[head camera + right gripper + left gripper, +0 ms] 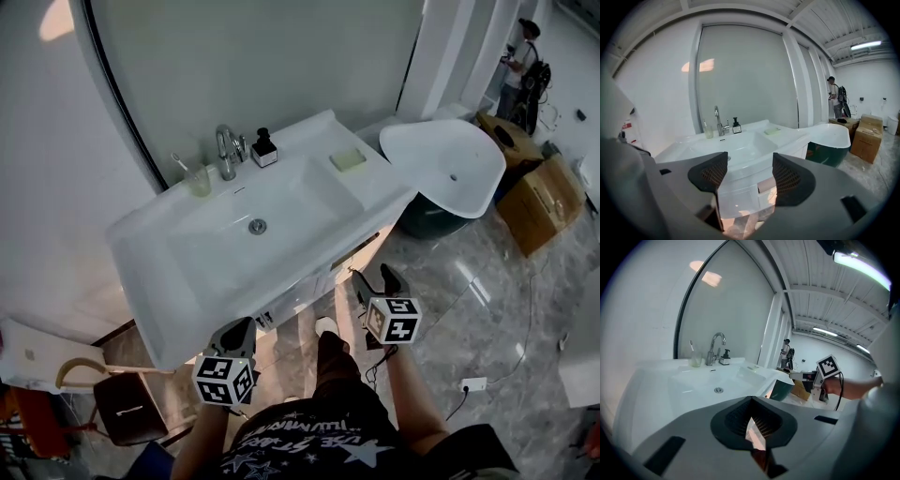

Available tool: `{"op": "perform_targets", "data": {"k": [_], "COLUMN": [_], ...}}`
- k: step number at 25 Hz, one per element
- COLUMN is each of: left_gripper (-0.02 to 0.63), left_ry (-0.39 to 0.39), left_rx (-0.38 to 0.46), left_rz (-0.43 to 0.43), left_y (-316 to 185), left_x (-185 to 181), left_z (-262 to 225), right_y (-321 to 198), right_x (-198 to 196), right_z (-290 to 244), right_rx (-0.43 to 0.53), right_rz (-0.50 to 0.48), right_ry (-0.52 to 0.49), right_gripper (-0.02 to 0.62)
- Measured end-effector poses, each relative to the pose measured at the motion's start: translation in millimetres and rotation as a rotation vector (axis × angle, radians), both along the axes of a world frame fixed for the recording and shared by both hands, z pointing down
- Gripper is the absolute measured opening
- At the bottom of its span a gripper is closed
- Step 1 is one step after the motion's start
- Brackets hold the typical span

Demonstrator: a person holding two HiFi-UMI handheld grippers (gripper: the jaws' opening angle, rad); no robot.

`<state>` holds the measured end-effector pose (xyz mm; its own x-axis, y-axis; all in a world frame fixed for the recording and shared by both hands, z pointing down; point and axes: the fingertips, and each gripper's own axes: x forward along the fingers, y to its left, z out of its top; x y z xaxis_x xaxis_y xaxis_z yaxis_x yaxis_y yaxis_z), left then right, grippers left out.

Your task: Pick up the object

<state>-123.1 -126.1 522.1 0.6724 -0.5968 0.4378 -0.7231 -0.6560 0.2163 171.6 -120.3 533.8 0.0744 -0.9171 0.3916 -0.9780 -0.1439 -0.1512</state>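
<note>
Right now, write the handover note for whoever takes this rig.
Left tool: shut, empty.
Right tool: open, empty.
Both are held in front of the basin, short of it.
On its counter: cup, soap bottle, green soap.
Done: nothing picked up.
Left: reach in, grip the object, lift.

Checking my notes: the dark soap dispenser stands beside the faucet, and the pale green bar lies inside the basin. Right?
No. The head view shows the pale green bar on the ledge beside the basin, not inside it. The dark soap dispenser does stand beside the faucet.
</note>
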Motion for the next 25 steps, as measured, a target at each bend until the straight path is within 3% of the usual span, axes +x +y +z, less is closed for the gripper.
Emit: {"op": "perform_targets", "data": {"k": [8, 14, 25], "left_gripper": [0.015, 0.015, 0.015], "left_ry": [-0.016, -0.030, -0.064], "left_rx": [-0.010, -0.025, -0.003], "left_rz": [-0.087, -0.130, -0.249], "left_y": [-98, -143, -216], "left_x": [74, 126, 161], "left_z": [-7, -12, -11], "right_y": [-128, -203, -314], "right_x": [59, 100, 136], "right_z": [6, 8, 29], "right_rx": [-0.029, -0.054, -0.120], "right_rz": [-0.115, -0.182, -0.273], "right_ry": [-0.008, -0.030, -0.021], "right_gripper": [0.295, 0.295, 0.295]}}
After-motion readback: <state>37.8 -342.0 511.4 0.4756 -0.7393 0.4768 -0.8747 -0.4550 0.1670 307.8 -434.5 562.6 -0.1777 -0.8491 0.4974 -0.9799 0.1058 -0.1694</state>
